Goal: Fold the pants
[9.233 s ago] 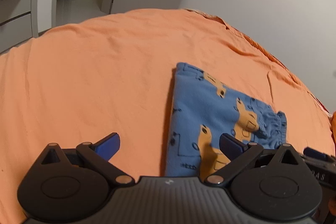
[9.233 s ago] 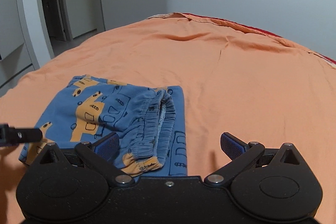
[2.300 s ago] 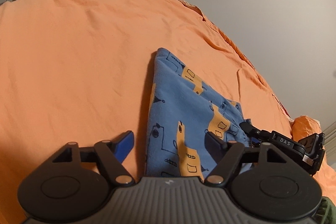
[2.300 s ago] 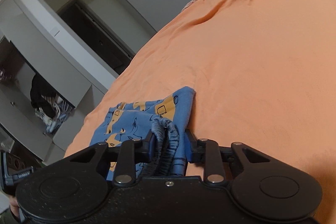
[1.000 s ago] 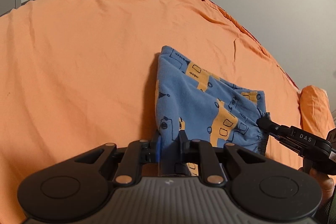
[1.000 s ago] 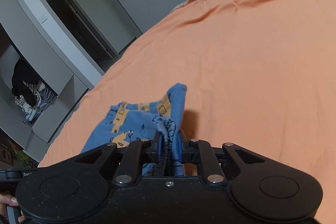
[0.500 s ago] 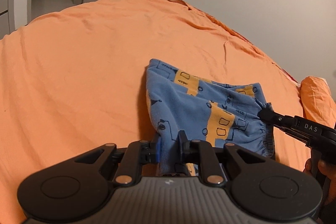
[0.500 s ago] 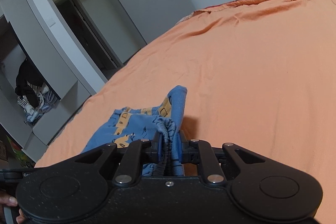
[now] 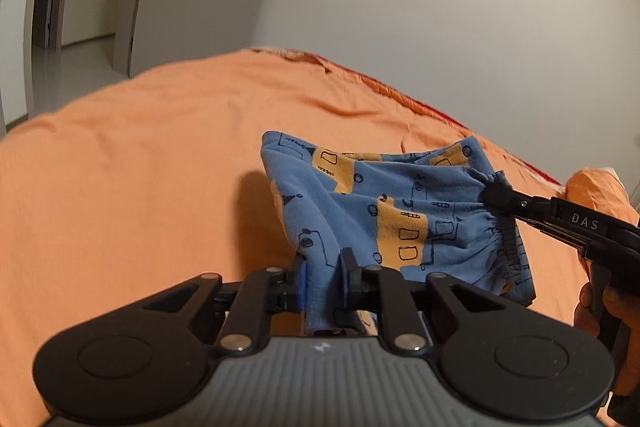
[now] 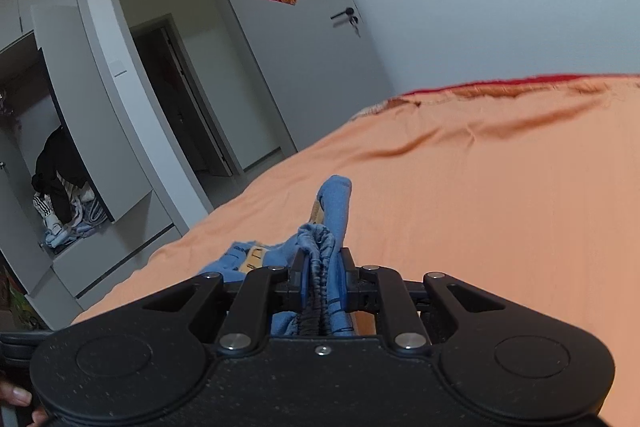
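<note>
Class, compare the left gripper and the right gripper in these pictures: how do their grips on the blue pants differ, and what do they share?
The left gripper pinches a plain folded edge of the blue pants; the right gripper pinches the gathered elastic waistband. The left gripper's body is ribbed grey; the right gripper's is speckled black. Shared: both are shut on the pants, holding them raised over the orange bedsheet.

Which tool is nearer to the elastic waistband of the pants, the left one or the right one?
Right. The right tool is shut on the waistband itself. The left tool grips the pants at the opposite edge, away from the waistband.
</note>
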Motion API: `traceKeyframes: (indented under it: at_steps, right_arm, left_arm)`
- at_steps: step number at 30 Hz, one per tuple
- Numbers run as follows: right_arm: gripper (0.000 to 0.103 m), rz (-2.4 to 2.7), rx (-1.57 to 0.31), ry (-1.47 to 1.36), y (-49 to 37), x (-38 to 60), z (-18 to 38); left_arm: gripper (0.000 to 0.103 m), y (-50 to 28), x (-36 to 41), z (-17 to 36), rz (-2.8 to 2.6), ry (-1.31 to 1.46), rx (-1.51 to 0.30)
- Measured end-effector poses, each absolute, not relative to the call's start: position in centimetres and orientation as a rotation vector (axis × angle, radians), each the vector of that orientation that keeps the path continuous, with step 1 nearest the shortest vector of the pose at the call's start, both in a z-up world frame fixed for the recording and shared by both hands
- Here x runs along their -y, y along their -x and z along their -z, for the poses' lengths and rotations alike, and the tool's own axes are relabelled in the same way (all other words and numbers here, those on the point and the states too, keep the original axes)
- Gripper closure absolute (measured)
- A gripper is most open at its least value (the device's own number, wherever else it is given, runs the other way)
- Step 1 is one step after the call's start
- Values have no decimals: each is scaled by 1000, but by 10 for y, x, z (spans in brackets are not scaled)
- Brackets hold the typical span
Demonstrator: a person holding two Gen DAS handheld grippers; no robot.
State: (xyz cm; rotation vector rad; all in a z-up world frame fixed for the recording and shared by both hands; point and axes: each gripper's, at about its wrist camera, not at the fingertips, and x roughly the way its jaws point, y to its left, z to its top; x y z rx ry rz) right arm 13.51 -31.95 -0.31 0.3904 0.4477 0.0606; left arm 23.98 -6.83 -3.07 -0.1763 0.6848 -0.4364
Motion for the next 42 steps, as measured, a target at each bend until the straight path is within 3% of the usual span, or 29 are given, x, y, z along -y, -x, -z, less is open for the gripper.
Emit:
traceKeyframes:
  at_steps: [8,13,15,18,20,23,24,29,31,42]
  right_arm:
    - [88,-31,-440,-516,-221,372,18]
    - [87,55,-615,-533,-261,398,70]
    - [84,60,-629,-522,-264,403,85]
    - [80,48,-613,-547,-264,408,89]
    - [71,56,-615,-514,-265,405,87]
    - [44,94,-614,-470,-253,399,79]
    - [32,99,-605,-446,-249,395,74]
    - [14,120,-522,-297,-215,369,41]
    - [4,132,-480,-259,-202,358,27]
    - [1,185,-336,-173,-145,334,-23]
  left_arm:
    - [86,-309,90,42,401,197,-732]
    - [84,-324,91,81,364,197,-846]
    - [81,-319,86,87,374,201,-824]
    - [64,-319,82,88,357,203,-820]
    - [45,-323,81,86,335,213,-831]
    - [22,-321,78,76,298,218,-829]
    - [19,-317,77,72,289,218,-814]
    - [2,-299,81,41,270,209,-731]
    - [0,-287,81,29,259,201,-689]
    - [0,-228,98,-12,152,56,-500]
